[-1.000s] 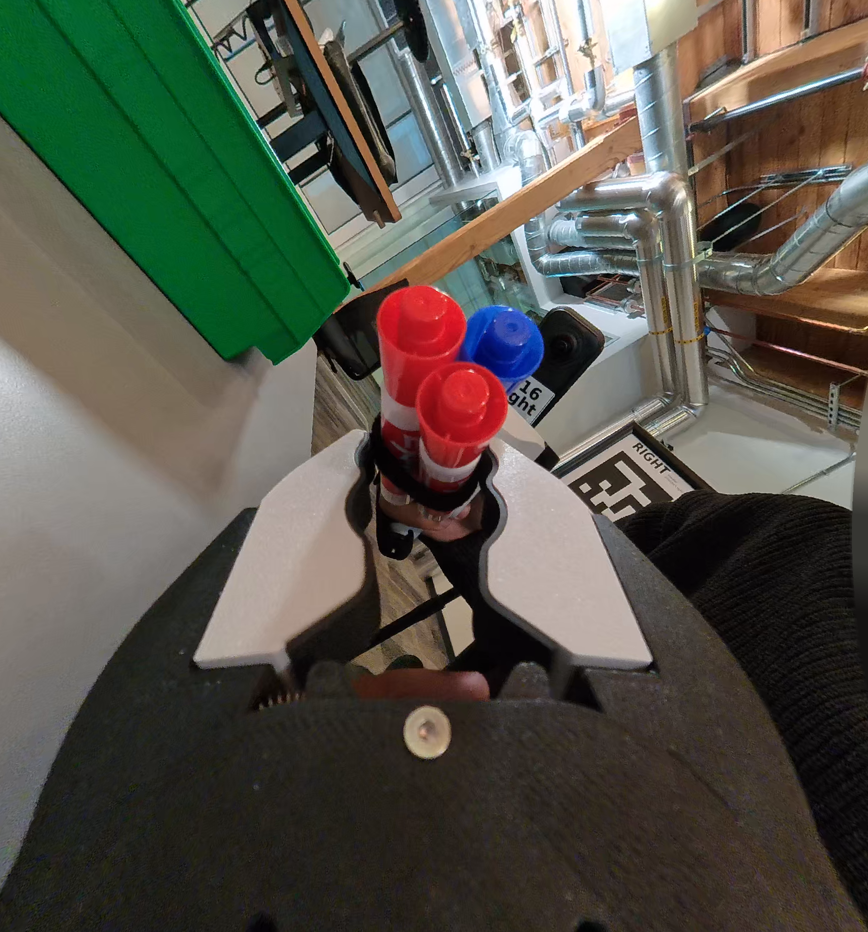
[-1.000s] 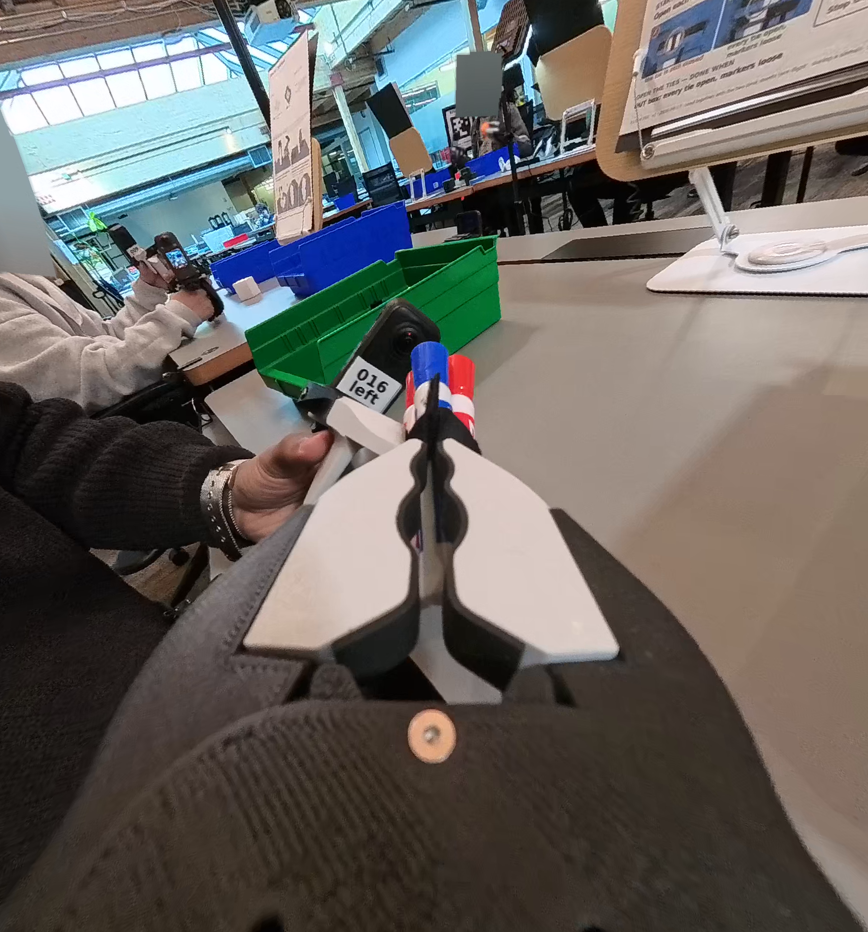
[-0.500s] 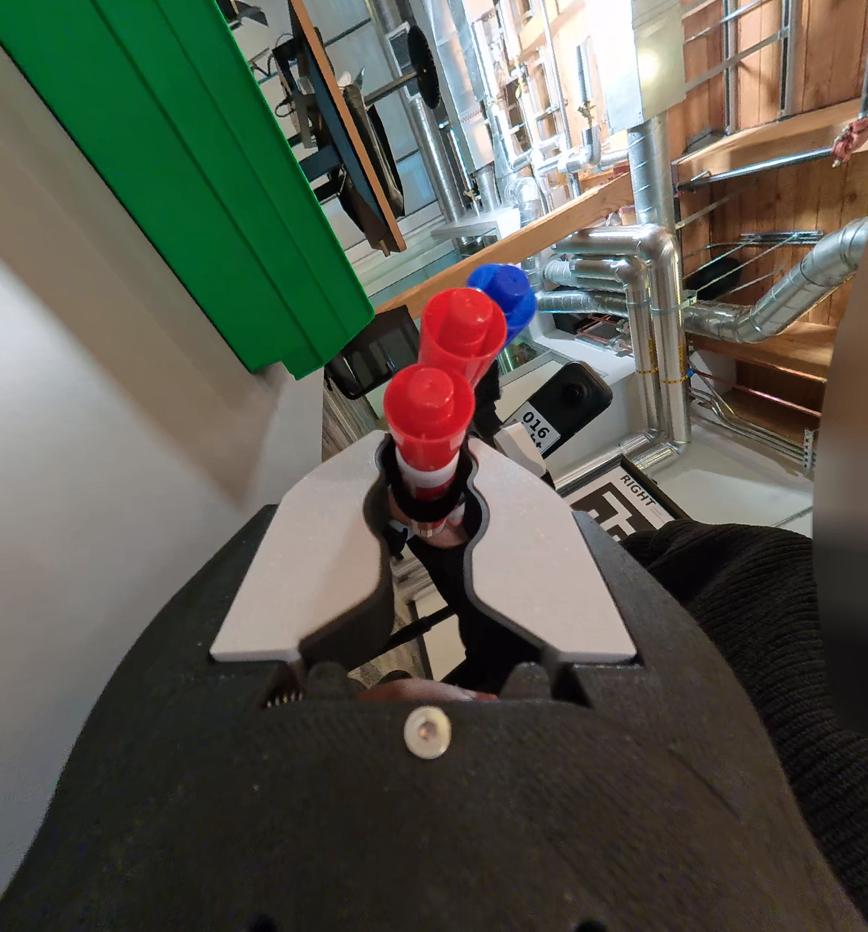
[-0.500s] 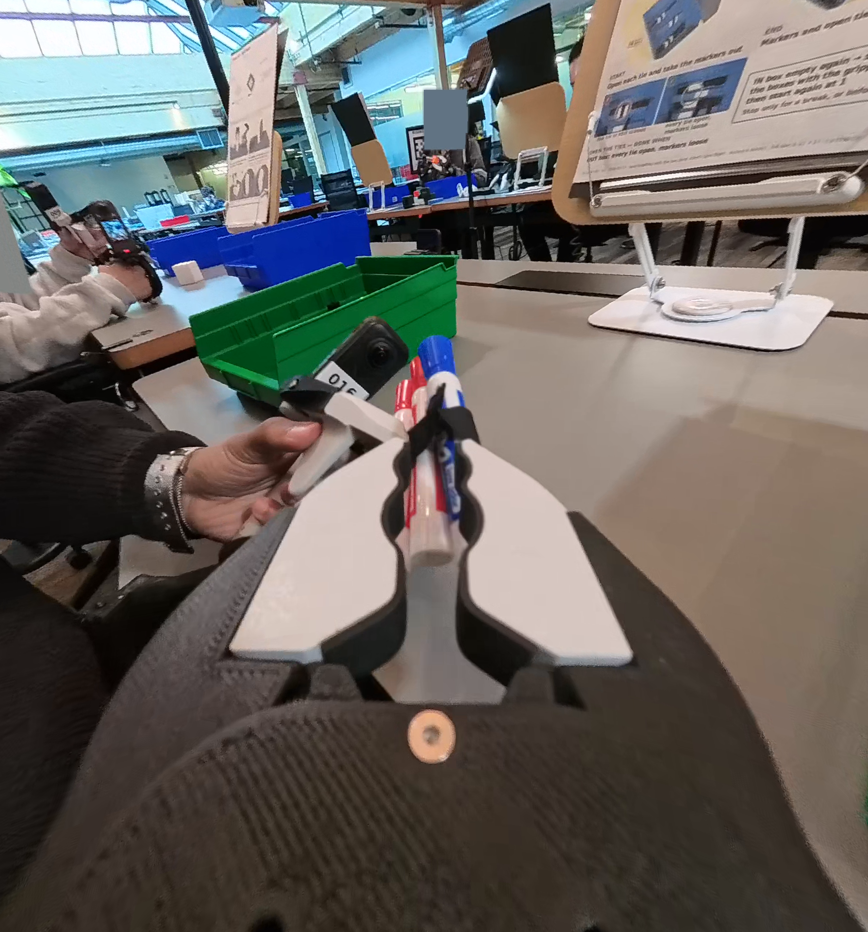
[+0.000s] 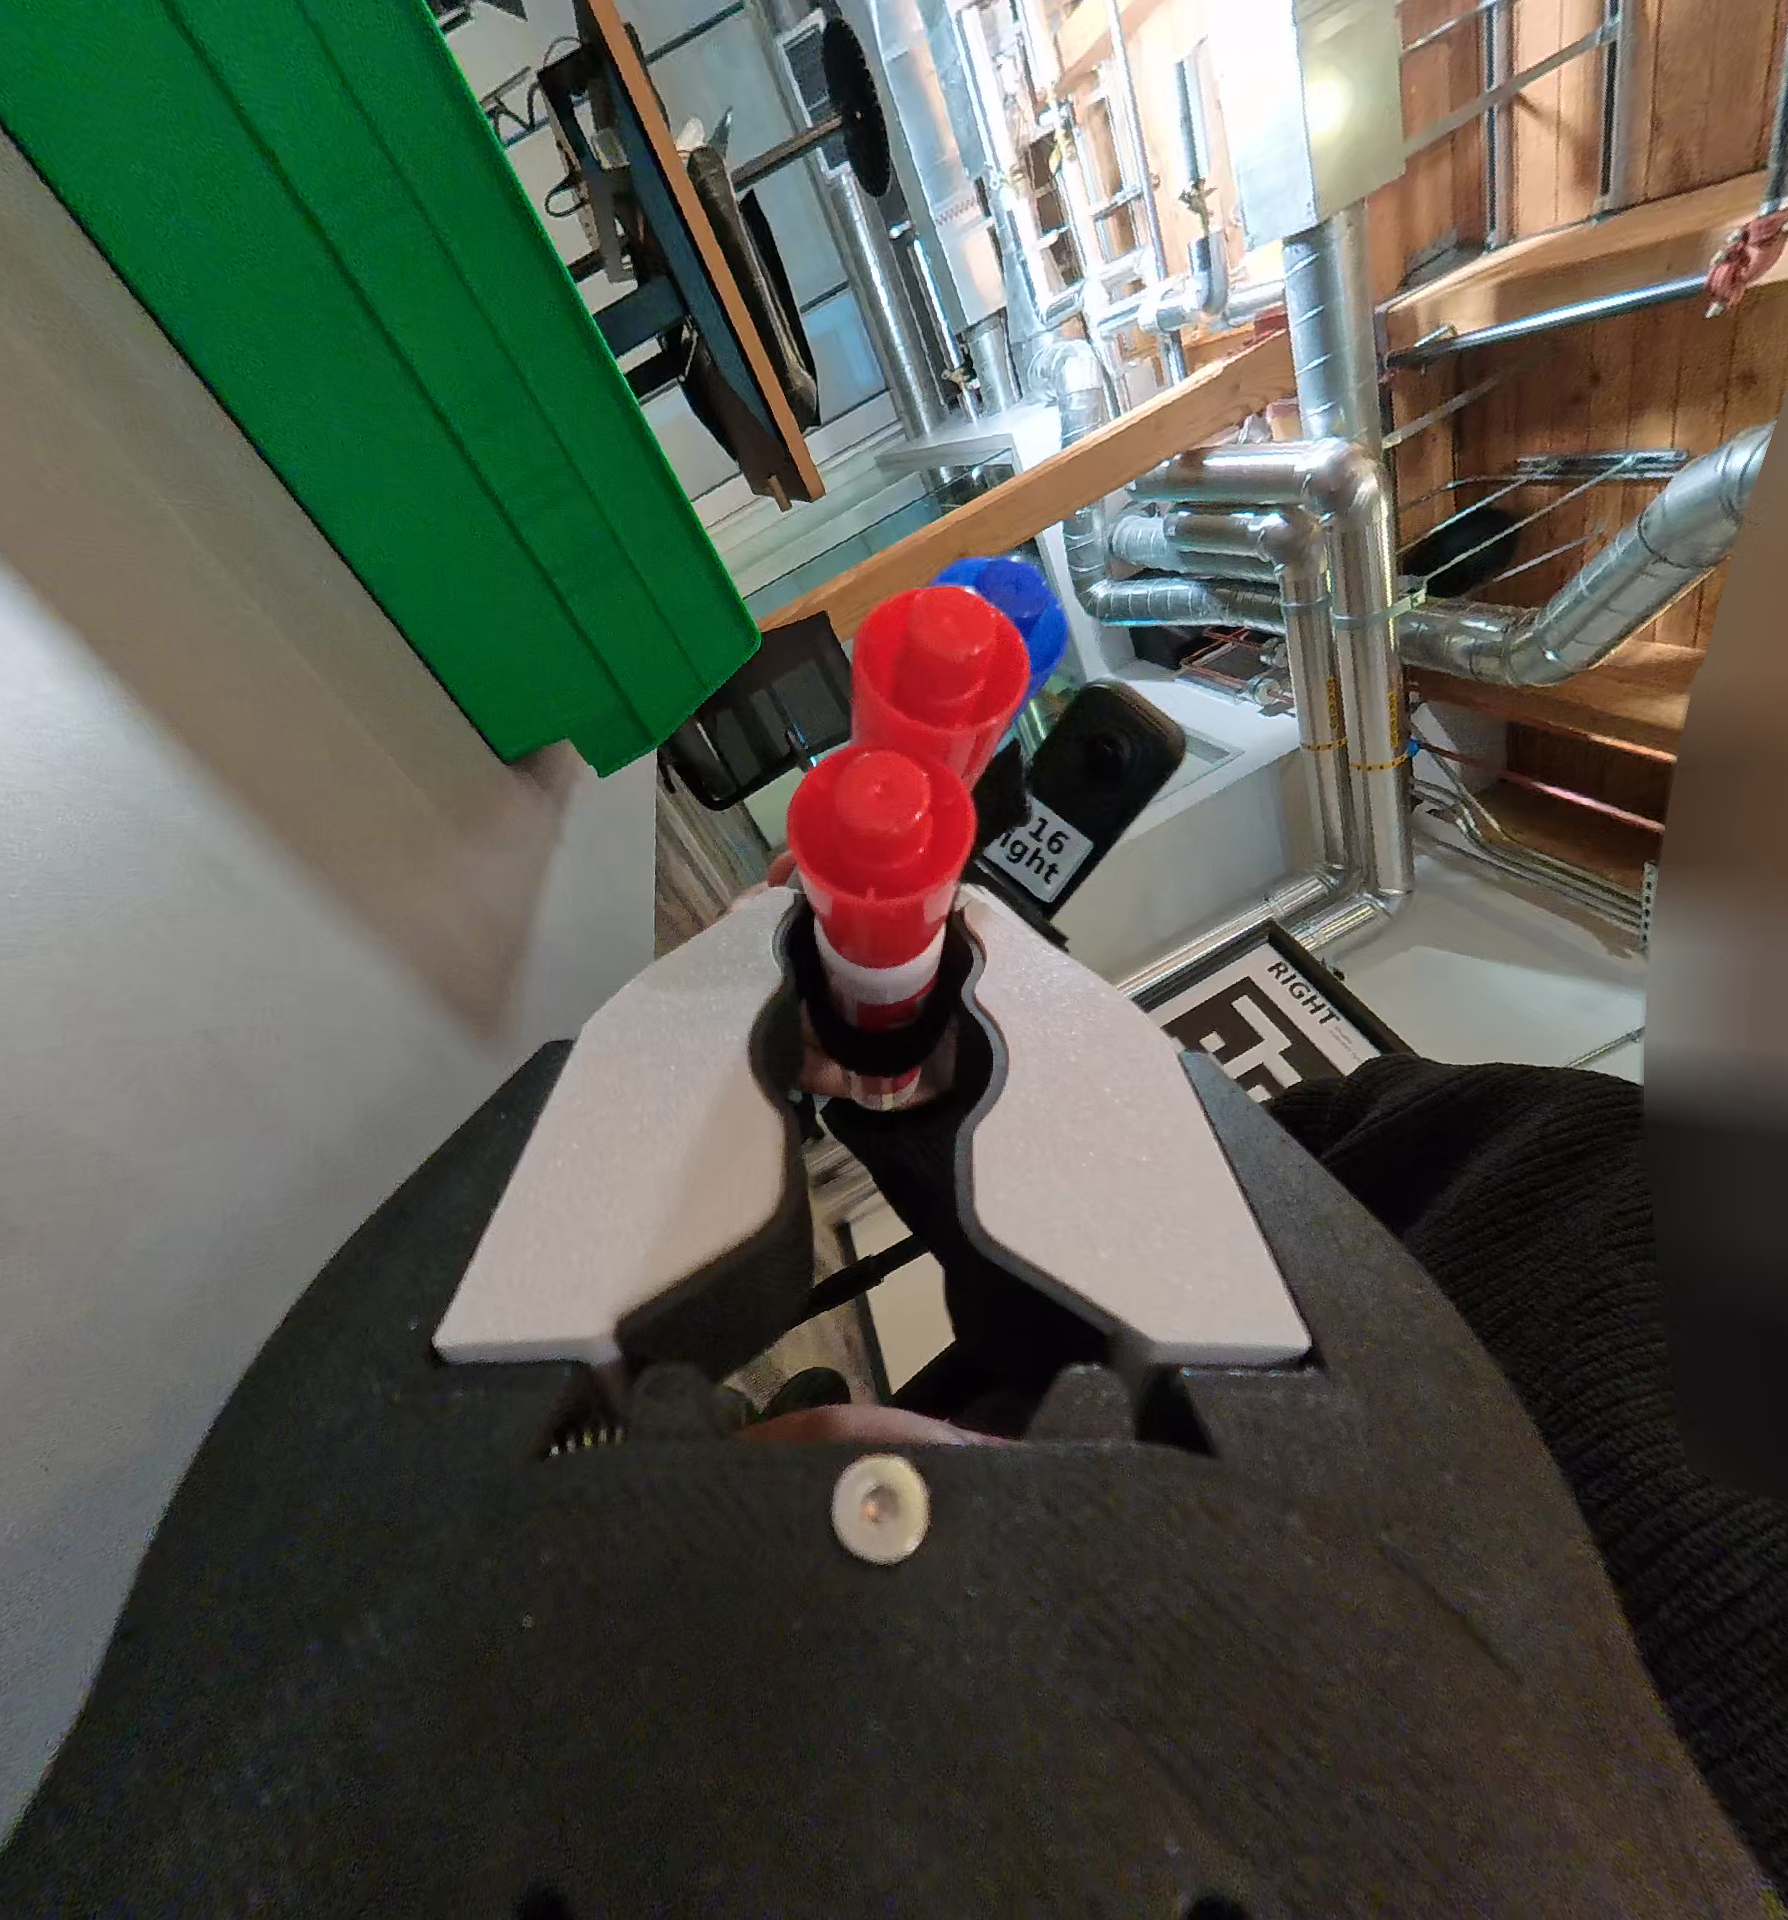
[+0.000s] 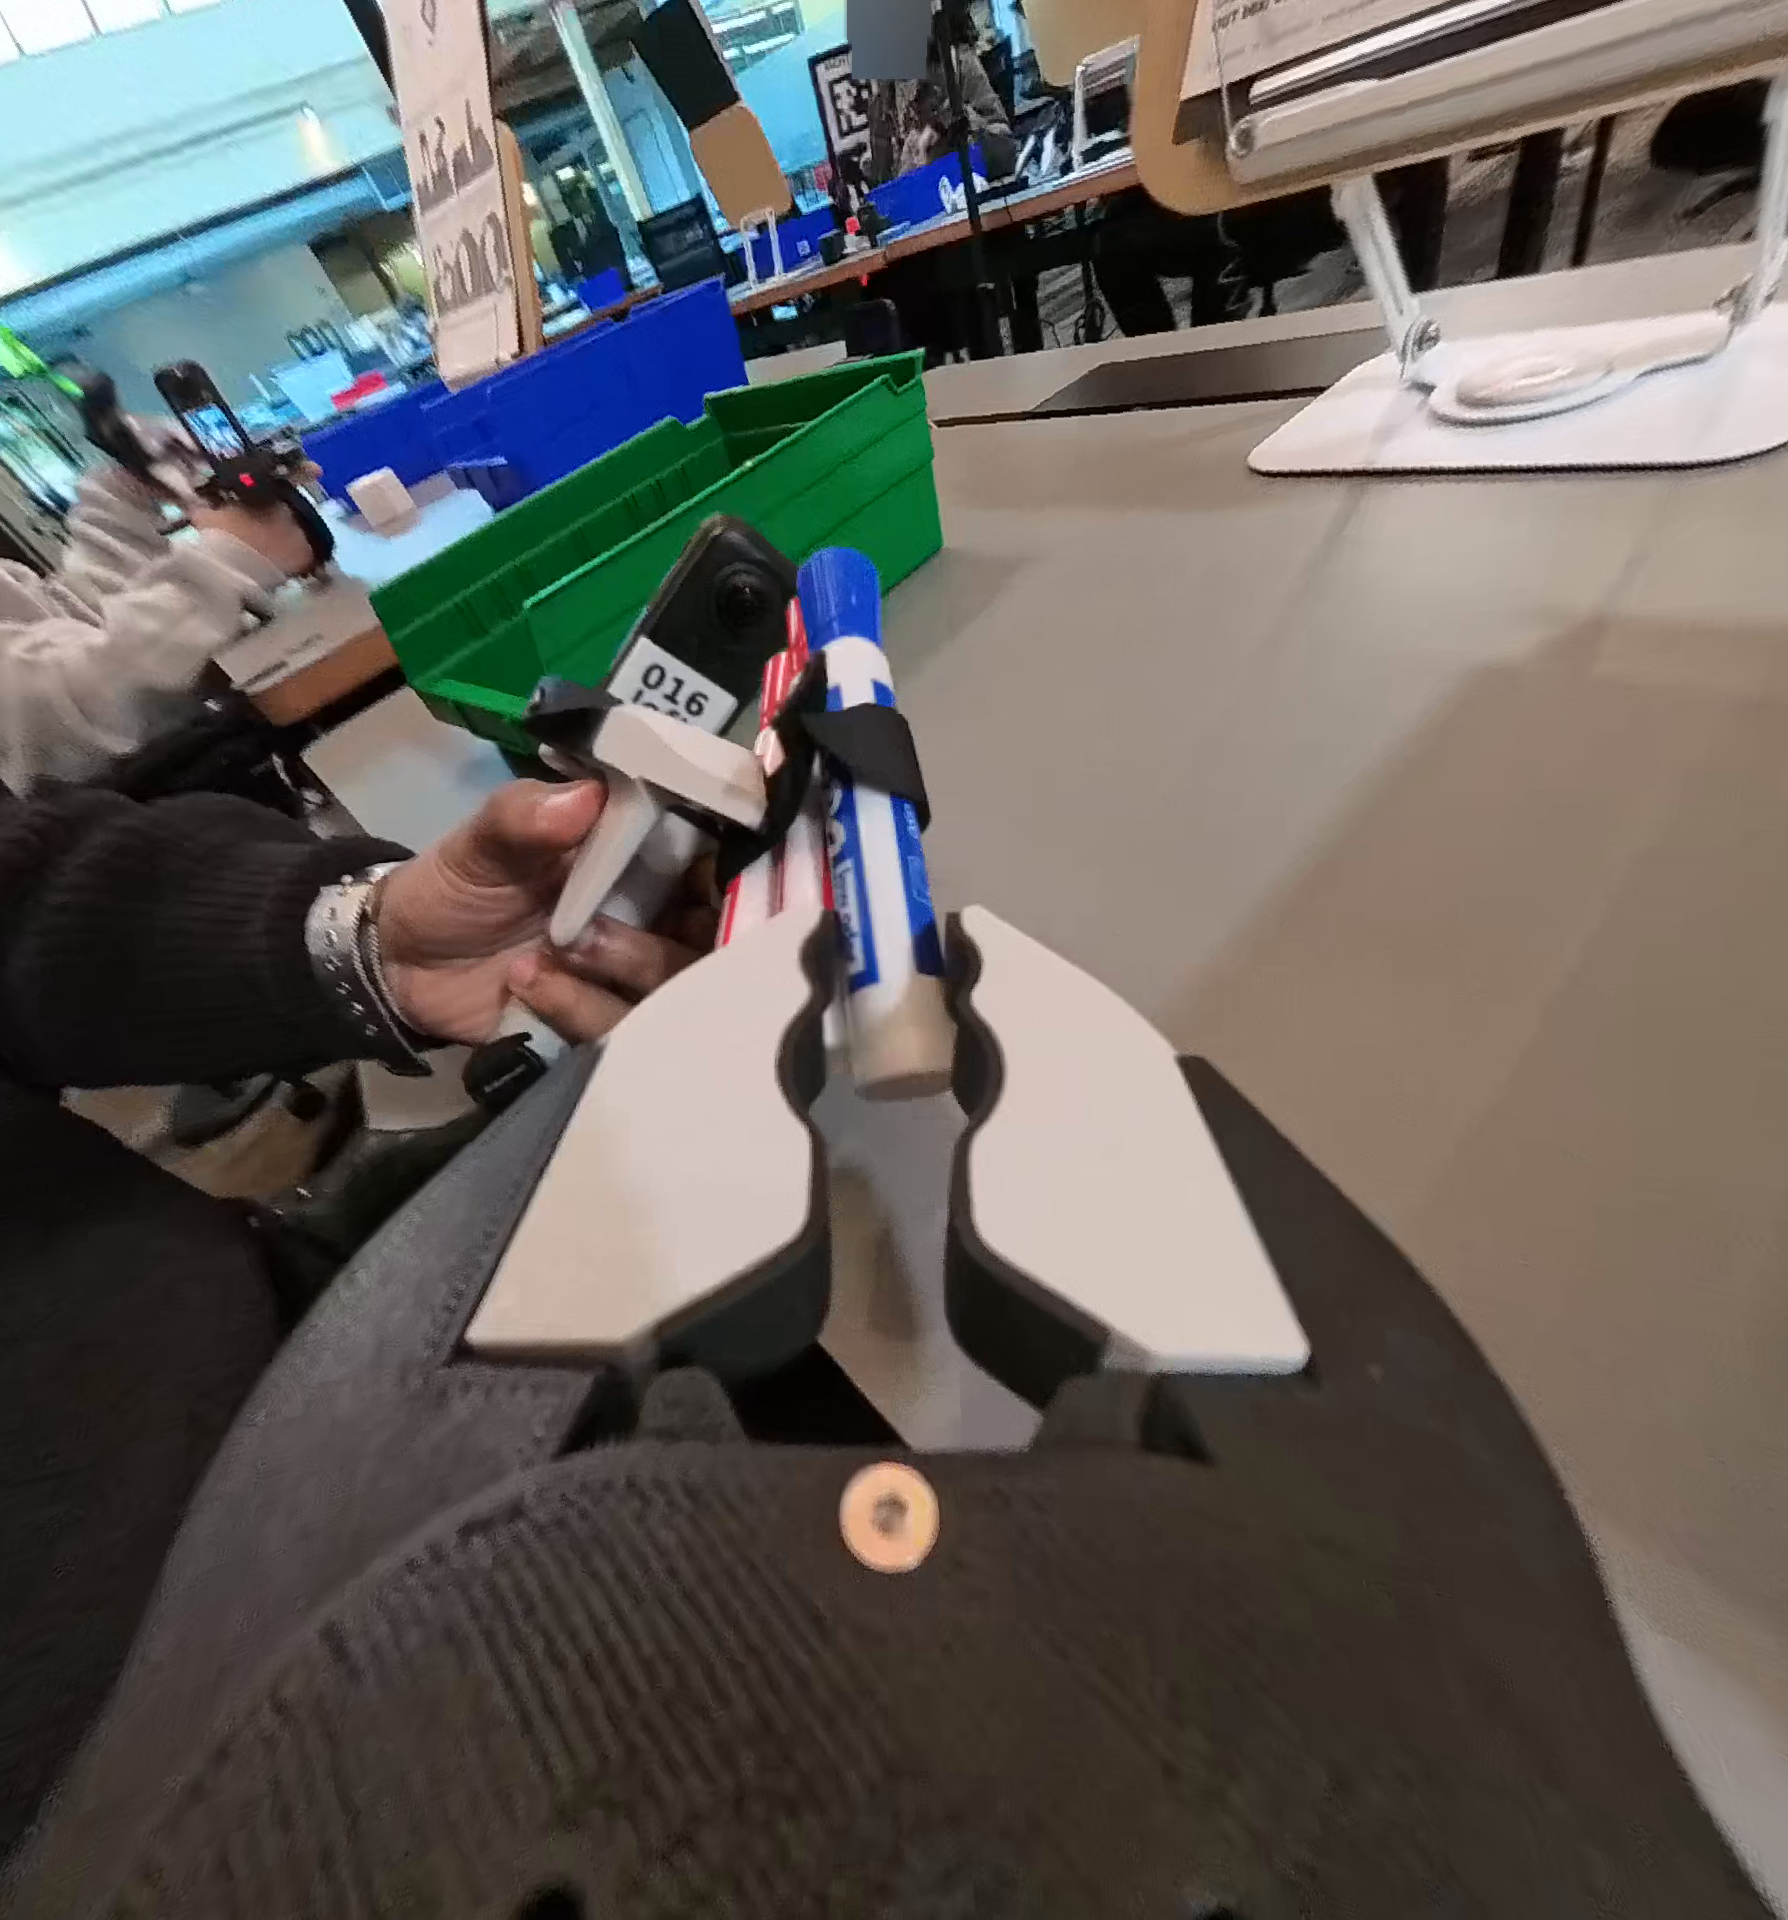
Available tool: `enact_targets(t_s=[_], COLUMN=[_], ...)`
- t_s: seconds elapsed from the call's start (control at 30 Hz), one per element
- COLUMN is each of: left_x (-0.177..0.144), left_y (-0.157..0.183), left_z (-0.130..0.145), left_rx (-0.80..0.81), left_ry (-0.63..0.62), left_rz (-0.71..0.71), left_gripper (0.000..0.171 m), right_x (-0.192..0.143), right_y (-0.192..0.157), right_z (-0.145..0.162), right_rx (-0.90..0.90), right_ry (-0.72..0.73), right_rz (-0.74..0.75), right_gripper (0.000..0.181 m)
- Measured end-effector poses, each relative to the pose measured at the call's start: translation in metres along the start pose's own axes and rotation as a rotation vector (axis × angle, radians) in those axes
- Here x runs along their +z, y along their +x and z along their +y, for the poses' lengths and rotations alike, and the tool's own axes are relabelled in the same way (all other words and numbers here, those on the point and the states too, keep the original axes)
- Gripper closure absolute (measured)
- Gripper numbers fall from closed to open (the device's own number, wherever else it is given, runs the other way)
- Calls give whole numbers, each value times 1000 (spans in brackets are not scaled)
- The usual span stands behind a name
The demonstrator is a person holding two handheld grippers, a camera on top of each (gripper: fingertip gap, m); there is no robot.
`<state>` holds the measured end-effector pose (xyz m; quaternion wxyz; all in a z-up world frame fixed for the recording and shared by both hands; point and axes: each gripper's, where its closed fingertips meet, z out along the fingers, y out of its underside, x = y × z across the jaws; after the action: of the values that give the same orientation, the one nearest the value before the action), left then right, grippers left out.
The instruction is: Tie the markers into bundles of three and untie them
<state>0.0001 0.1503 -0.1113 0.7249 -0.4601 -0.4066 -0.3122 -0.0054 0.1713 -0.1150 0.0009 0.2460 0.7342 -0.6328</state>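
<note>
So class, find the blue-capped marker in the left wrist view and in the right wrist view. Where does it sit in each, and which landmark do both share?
Left wrist view: the blue-capped marker peeks out behind two red caps, just above centre.
Right wrist view: it lies lengthwise at centre, its butt end between the open fingers.
Shared landmark: the green bin.

The blue-capped marker (image 5: 1015, 613) in the left wrist view is mostly hidden behind the upper red-capped marker (image 5: 937, 681), so only part of its cap shows. The lower red-capped marker (image 5: 874, 862) disappears below between the left tongs (image 5: 874, 1023), where a black strap (image 5: 869, 1049) covers it. The green plastic bin (image 5: 350, 343) is cut by the top and left edges. In the right wrist view, the person in a light sleeve (image 6: 90, 634) at the far left is blurred, and the white stand (image 6: 1555, 384) on the desk (image 6: 1441, 831) is cut by the right edge.
</note>
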Motion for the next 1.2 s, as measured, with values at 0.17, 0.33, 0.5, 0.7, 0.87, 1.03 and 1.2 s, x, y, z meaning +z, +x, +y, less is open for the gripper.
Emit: enact_targets(t_s=[0.17,0.33,0.5,0.7,0.87,1.03,1.2], left_x=[-2,-7,-20,-37,-38,-40,-36], left_y=[-4,-6,-4,-1,-1,-1,-1], left_z=[-3,-13,-31,-50,-52,-53,-47], left_rx=[-69,-118,-71,-61,-63,-65,-73], left_ry=[35,88,128,191,200,202,176], left_rz=[1,14,-3,-3,-3,-2,3], left_gripper=[148,148,148,148,148,148,148], right_x=[1,-3,-7,-9,-9,-24,-76], right_y=[2,6,7,10,10,18,74], right_z=[2,3,-3,-6,-10,-41,-82], right_rx=[152,175,211,194,179,119,-72], right_ry=[-15,-46,-28,-14,5,106,216], right_rz=[-51,-57,-87,-66,-58,6,339], right_gripper=[162,162,162,163,163,163,163])
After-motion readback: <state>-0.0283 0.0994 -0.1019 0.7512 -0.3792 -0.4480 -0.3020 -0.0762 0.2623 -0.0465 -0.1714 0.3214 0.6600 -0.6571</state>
